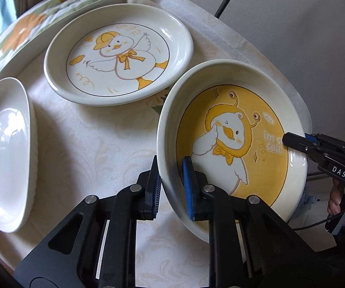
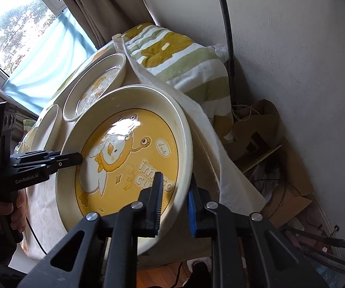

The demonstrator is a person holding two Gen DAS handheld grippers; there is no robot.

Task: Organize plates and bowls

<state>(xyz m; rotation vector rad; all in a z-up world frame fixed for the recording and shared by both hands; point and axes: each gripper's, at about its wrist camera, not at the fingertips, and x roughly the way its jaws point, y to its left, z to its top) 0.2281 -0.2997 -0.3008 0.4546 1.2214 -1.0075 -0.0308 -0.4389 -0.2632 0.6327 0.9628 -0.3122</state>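
Yellow duck plate (image 1: pixel 235 144) sits at the right edge of the surface (image 1: pixel 95 144), tilted, w/ its right side partly over the edge. You've got both tools on it. Your left hand-held gripper (image 1: pixel 171 184) is clamped on the near-left rim: one pad outside the wall, the blue pad (image 1: pixel 187 187) inside, jaws narrow and pressed on the ceramic. Your right hand-held gripper (image 2: pixel 175 204) grips the opposite rim the same way, black pad inside over the yellow field, blue pad outside the wall, also narrow and tight on the rim. In the left wrist view you see the right tool's tip (image 1: pixel 292 141) reaching in over the plate's right side, your fingers (image 1: pixel 338 199) wrapped on its handle below. In the right wrist view your other hand (image 2: pixel 4 213) holds the left tool at the plate's far side.

Behind it, a 2nd plate w/ a duck in a yellow cap (image 1: pixel 118 55) lies flat on the surface, close to the held plate's rim but not clearly touching. A plain white dish (image 1: pixel 6 153) sits at the left, apart from both. Cloth on the surface is cream w/ a pale scroll pattern. A green-and-yellow striped blanket (image 2: pixel 184 64) is bunched just beyond the surface's far edge. Window (image 2: pixel 11 21) and blue curtain (image 2: pixel 50 55) show upper left in the right wrist view, cardboard clutter (image 2: pixel 268 144) on the floor at right
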